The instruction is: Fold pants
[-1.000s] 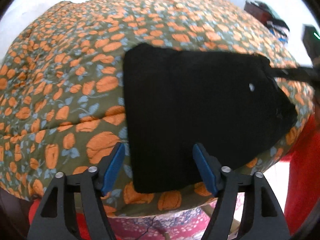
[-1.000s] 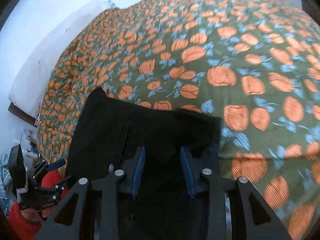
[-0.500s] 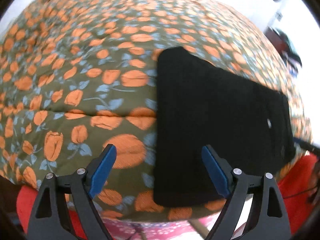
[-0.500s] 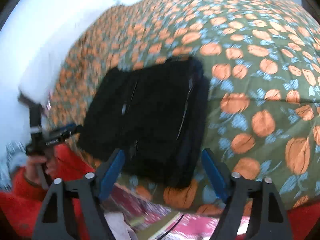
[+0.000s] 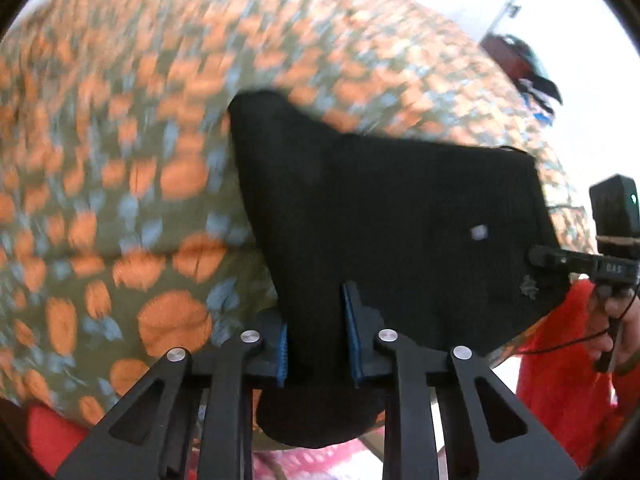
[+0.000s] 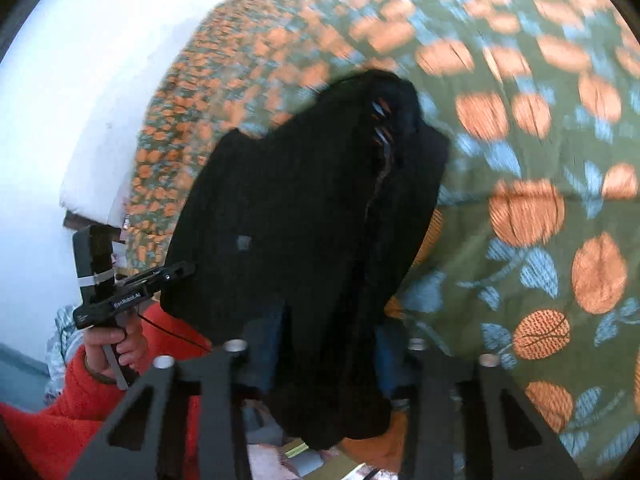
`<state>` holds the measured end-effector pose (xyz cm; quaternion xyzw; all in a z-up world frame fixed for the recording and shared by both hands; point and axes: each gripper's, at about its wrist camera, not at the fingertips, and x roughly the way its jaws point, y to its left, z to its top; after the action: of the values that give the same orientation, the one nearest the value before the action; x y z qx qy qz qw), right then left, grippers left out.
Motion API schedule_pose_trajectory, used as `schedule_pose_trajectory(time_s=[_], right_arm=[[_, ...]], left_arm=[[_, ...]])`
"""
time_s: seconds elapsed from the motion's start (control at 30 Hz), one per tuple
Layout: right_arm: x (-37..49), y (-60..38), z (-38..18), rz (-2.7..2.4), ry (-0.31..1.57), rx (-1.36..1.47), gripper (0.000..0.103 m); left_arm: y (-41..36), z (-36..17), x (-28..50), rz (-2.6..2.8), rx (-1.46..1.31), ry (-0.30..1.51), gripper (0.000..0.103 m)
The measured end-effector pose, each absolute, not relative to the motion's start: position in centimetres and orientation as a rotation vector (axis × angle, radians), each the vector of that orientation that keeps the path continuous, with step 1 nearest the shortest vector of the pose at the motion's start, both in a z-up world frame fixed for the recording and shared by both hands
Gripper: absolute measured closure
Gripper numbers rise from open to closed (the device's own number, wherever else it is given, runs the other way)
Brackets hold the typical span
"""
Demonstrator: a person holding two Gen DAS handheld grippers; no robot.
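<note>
The folded black pants (image 5: 400, 208) lie on a bed with an orange-flowered green cover (image 5: 120, 160); their near edge is raised off it. My left gripper (image 5: 316, 340) is closing, its blue pads pressing the cloth's near left edge. In the right wrist view the pants (image 6: 288, 208) hang bunched, lifted off the cover (image 6: 520, 160). My right gripper (image 6: 328, 352) is closing too, with a thick fold of cloth pinched between its fingers. Each view shows the other gripper at the pants' far edge: the right gripper (image 5: 576, 264) and the left gripper (image 6: 132, 292), the latter held by a hand in a red sleeve.
The bed fills both views, and its near edge drops off just below the grippers. A white wall (image 6: 80, 100) stands behind the bed. Dark items (image 5: 520, 68) sit at the back right. The person's red sleeve (image 5: 560, 360) is close to the pants' right edge.
Both grippers went from wide open to closed on the pants' near edge. The pants, flat on the bed before, now rise and bunch at that edge.
</note>
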<state>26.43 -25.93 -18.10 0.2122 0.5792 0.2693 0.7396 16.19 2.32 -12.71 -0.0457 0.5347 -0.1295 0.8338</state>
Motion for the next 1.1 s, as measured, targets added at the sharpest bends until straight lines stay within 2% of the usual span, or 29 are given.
schedule_pose_trajectory(time_s=[0.2,0.37,0.47,0.53,0.67,0.77,0.83,0.87,0.9,0.97,1.03,1.1], right_arm=[[28.6,-24.6,-12.2,0.631,1.156,0.412,0.072],[35.6,-25.3,-9.0,0.584,1.060,0.364,0.072],[39.6,-26.0,-8.6,0.538,1.031,0.329,0.071],[41.1,-26.8,-9.1,0.498,1.042,0.301,0.070],[43.3,-28.7,-13.6,0.359,1.141,0.232,0.066],[43.2,-30.4,-17.2,0.247,1.232,0.209,0.052],[41.7,-31.8,-16.7,0.228,1.187,0.254,0.045],[40.4,-32.3,-15.6,0.226,1.161,0.262,0.037],[39.3,-32.6,-14.7,0.224,1.147,0.253,0.022],[36.4,-32.4,-12.3,0.220,1.114,0.212,0.005],[33.7,-31.5,-10.5,0.226,1.088,0.164,0.000],[30.6,-30.0,-9.1,0.217,1.066,0.102,0.000]], left_arm=[[0.5,-6.6,20.6,-0.295,-0.061,0.998,0.083],[-0.3,-5.4,27.2,-0.250,-0.060,0.911,0.083],[-1.3,-7.1,30.2,-0.228,-0.059,0.907,0.082],[-2.0,-9.6,31.9,-0.214,-0.065,0.951,0.076],[-2.9,-15.3,32.9,-0.086,0.031,1.046,0.068],[-1.8,-15.8,30.5,-0.033,0.057,1.045,0.044],[-1.0,-14.3,28.4,-0.026,0.082,0.974,0.017],[-0.5,-13.1,26.5,-0.006,0.113,0.909,0.013],[-0.2,-12.5,25.6,0.008,0.133,0.872,0.006],[0.2,-10.6,22.7,0.050,0.178,0.785,0.002],[0.6,-9.4,20.8,0.059,0.201,0.771,0.001],[0.3,-8.7,18.6,0.057,0.206,0.802,0.001]])
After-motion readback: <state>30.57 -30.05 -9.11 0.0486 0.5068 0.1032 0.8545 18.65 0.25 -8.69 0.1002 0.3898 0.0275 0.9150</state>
